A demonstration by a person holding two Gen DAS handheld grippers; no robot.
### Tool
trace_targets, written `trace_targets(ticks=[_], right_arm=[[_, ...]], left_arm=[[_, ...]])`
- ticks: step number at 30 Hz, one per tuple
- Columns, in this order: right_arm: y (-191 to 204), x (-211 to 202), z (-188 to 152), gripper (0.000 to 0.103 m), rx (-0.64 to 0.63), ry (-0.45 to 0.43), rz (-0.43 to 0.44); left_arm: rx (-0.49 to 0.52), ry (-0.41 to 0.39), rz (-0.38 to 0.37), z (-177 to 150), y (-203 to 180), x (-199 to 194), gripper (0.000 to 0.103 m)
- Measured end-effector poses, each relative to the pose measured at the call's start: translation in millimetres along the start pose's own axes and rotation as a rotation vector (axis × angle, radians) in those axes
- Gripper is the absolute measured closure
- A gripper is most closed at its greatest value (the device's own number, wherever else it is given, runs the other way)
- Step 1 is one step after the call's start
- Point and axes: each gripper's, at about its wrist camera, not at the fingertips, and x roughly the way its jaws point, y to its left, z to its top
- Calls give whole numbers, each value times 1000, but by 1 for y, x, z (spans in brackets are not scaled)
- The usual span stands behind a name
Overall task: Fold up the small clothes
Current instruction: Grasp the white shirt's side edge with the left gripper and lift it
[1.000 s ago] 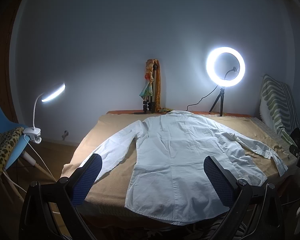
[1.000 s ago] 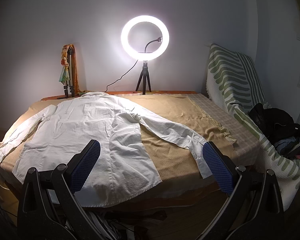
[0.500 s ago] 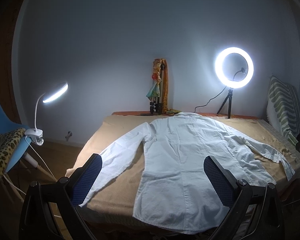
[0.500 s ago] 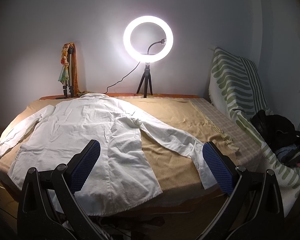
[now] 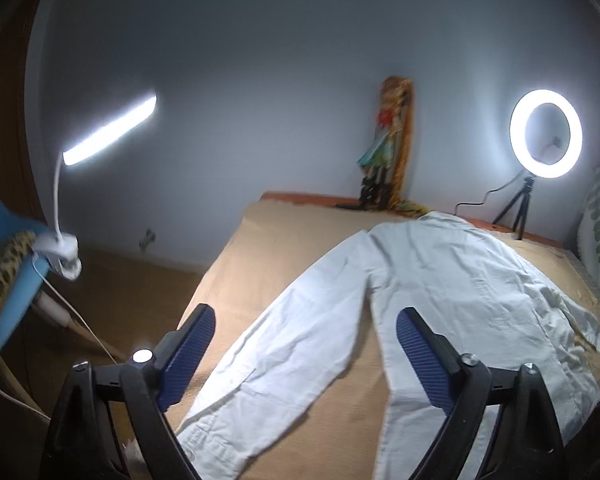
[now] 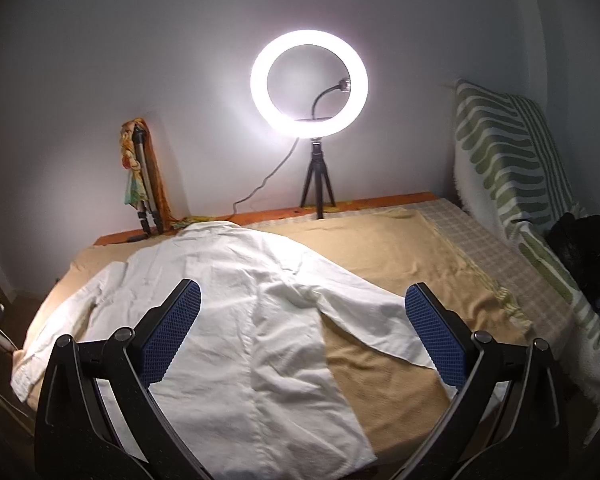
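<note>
Tan bedding [image 6: 400,248] carries a white shirt [image 6: 236,300] spread flat, collar toward 12 o'clock. Left gripper [image 5: 306,344] hovers over its sleeve, jaws closing, nothing pinched. Right gripper [image 6: 302,320], jaws apart, frames the other sleeve.

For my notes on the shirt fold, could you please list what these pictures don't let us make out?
- Shirt hem: left wrist view, cut off by the bottom edge and the left gripper, whose jaws are closing on nothing.
- Right cuff: right wrist view, behind the right gripper.
- Dark bundle: right wrist view, too dark, cut off by the edge.
</note>
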Motion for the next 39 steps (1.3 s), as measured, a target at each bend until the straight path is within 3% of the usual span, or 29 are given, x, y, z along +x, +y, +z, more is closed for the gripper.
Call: trace_targets(ticks=[3, 6, 12, 15, 19, 21, 23, 25, 32, 39], right_arm=[[25, 7, 3, 0, -11, 0, 78], [56, 15, 1, 0, -44, 2, 147], [105, 43, -11, 0, -41, 43, 284], [121, 64, -27, 0, -59, 93, 324], [137, 83, -52, 7, -122, 163, 373], [138, 91, -64, 13, -135, 199, 401], [140, 102, -74, 20, -141, 246, 419], [141, 110, -81, 26, -153, 279, 427], [135, 117, -85, 29, -151, 299, 405], [138, 120, -86, 31, -159, 302, 407]], left_arm=[[-39, 72, 3, 3, 29, 30, 20], [-16, 129, 36, 3, 46, 55, 22], [-116, 268, -46, -10, 78, 107, 27], [-128, 320, -51, -20, 81, 128, 30], [-97, 355, -28, -30, 77, 144, 48], [-100, 340, -25, -31, 77, 145, 55], [-113, 328, -68, -31, 77, 144, 88], [-131, 315, -88, -28, 78, 142, 99], [-156, 240, -140, -11, 70, 119, 103], [-36, 158, -246, 0, 7, 76, 103]])
